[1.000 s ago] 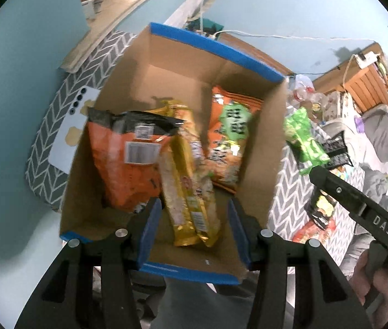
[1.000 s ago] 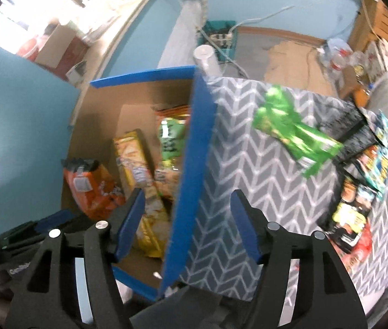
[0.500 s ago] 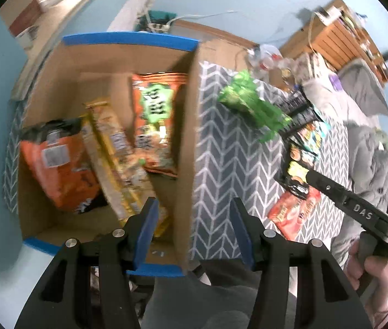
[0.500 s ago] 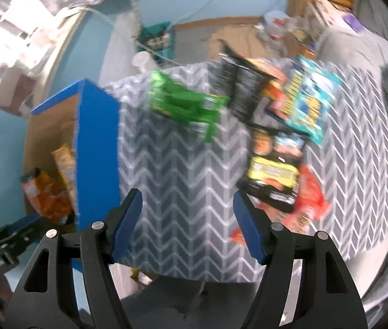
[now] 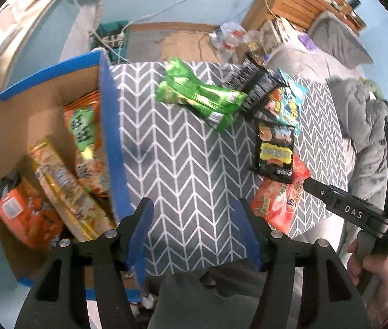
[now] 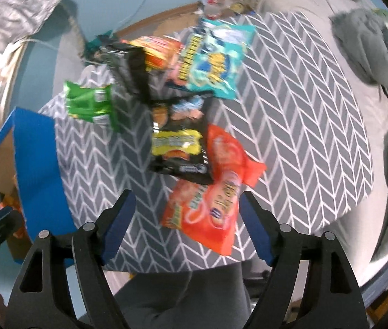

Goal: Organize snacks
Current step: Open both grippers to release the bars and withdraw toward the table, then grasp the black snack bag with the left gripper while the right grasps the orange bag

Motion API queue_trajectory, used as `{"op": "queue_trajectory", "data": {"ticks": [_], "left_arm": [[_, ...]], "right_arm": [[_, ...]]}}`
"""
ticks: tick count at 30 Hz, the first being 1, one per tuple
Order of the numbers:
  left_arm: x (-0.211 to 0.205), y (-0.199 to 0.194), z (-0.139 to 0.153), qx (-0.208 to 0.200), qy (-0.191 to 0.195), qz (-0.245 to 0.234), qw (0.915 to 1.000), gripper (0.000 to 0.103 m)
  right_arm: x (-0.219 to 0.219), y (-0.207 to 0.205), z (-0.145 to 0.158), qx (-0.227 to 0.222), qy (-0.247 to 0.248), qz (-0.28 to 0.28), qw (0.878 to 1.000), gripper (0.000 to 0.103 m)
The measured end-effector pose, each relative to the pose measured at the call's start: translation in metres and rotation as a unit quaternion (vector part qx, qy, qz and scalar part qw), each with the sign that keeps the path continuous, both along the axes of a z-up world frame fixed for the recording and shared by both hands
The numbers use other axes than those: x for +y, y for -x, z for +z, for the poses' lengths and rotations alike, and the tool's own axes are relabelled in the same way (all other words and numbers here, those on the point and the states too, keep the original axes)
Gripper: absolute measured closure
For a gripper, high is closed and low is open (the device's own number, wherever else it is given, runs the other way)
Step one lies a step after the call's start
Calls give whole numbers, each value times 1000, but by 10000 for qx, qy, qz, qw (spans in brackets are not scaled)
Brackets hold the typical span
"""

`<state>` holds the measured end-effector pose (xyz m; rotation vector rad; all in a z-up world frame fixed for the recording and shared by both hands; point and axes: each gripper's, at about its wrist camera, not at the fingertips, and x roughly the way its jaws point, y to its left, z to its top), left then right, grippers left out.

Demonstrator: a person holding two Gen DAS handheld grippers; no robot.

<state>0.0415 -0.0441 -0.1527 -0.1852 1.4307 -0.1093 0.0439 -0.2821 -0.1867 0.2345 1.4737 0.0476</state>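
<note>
Snacks here are light, crinkly and slippery. Both my right tool (image 6: 184, 219) and left tool (image 5: 194, 230) are released and empty; I'd pinch the red bag (image 6: 210, 192) by its crimped end.

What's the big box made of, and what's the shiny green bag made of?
The box looks like plain brown cardboard: matte walls, with blue tape along its rim. The green bag looks like glossy plastic or foil film: it crinkles and catches bright highlights. Which of the two can't be told from here.

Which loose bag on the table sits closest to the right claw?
The red-orange bag, lying right ahead between the open right claw's fingers. The black-and-yellow bag, green bag and teal bag all lie farther back.
</note>
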Motion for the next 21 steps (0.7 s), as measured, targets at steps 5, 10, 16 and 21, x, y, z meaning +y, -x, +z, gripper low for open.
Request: {"op": "queue_trajectory", "data": {"ticks": [5, 10, 16, 21], "left_arm": [[-19, -5, -15, 9, 31, -168, 9999, 40], [-31, -9, -33, 26, -15, -237, 9997, 40], [-37, -13, -52, 45, -95, -188, 9998, 40], [-44, -15, -70, -19, -237, -260, 9994, 40]], "right_arm": [[-10, 6, -22, 154, -11, -328, 9993, 24], [-14, 13, -48, 317, -32, -591, 9977, 24], [-5, 13, -66, 342, 40, -621, 9975, 24], [7, 12, -80, 392, 150, -564, 9975, 24]]}}
